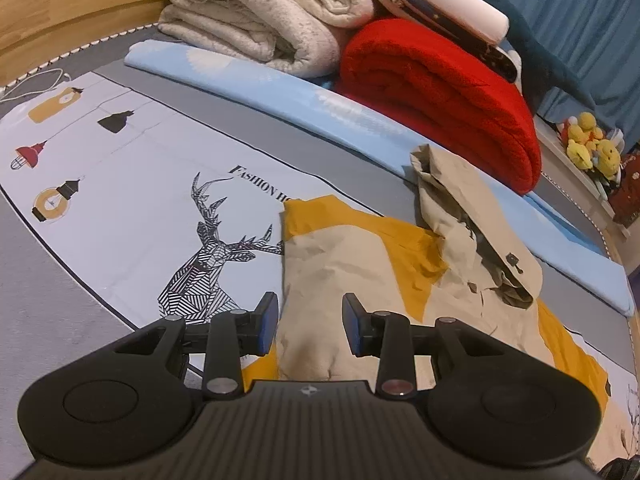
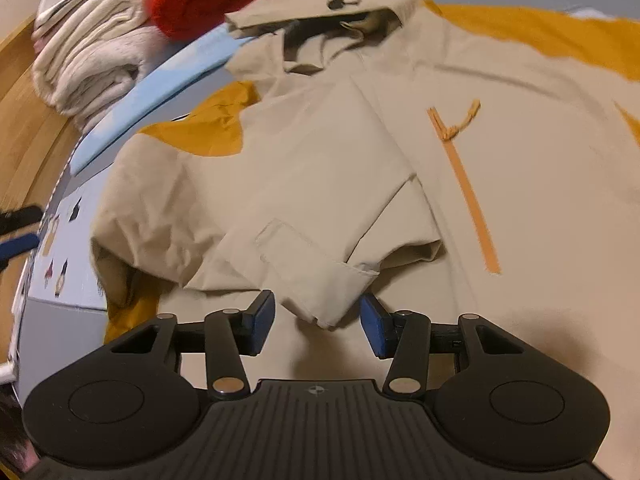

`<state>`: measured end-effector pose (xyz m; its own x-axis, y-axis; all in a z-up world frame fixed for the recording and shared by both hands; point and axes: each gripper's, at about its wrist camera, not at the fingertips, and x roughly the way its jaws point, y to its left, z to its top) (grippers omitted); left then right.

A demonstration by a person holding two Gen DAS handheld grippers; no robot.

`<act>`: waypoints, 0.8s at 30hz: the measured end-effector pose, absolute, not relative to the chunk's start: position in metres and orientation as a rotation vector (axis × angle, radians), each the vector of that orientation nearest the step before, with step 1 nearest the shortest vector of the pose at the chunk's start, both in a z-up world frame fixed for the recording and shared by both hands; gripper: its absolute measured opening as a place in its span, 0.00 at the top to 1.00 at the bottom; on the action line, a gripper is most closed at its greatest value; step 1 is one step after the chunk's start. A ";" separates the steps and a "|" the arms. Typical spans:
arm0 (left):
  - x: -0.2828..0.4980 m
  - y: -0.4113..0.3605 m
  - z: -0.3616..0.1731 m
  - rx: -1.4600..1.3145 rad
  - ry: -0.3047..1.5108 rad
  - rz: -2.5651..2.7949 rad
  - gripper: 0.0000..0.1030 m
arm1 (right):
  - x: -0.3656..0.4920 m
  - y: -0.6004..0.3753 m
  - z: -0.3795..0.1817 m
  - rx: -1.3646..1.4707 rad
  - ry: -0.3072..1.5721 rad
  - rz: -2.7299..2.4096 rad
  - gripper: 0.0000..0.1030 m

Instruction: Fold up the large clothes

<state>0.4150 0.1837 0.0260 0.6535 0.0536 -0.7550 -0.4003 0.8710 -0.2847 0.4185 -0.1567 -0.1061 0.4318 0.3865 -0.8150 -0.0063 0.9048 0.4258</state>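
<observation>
Lying spread on a bed sheet point(image 1: 120, 184) printed with a geometric deer and the words "FASHION HO…", the beige-and-mustard jacket point(image 2: 500, 152) has one sleeve point(image 2: 280, 200) folded across its chest, beside an orange zip point(image 2: 472, 200). The left tongs point(image 1: 309, 324) hover spread over the jacket's beige cloth, pinching nothing. The right tongs point(image 2: 318, 320) are spread too, the sleeve's cuff lying between their fingers.

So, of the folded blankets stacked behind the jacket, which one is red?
The red blanket, the right-hand one nearest the jacket's hood. The cream blanket lies left of it, against the wooden headboard.
</observation>
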 end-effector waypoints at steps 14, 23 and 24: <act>0.419 0.175 0.019 -0.438 0.839 0.261 0.62 | 0.380 -0.272 -0.008 0.771 0.335 0.066 1.00; 0.426 0.156 0.006 -0.419 0.872 0.237 0.62 | 0.379 -0.330 -0.047 0.842 0.526 -0.400 0.70; 0.426 0.154 0.005 -0.415 0.877 0.235 0.62 | 0.382 -0.329 -0.050 0.840 0.551 -0.392 0.68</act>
<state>0.4262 0.1543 0.0046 0.6213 0.0302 -0.7830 -0.3651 0.8953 -0.2552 0.3818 -0.3292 -0.0497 0.7926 -0.1101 -0.5997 0.5300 0.6108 0.5883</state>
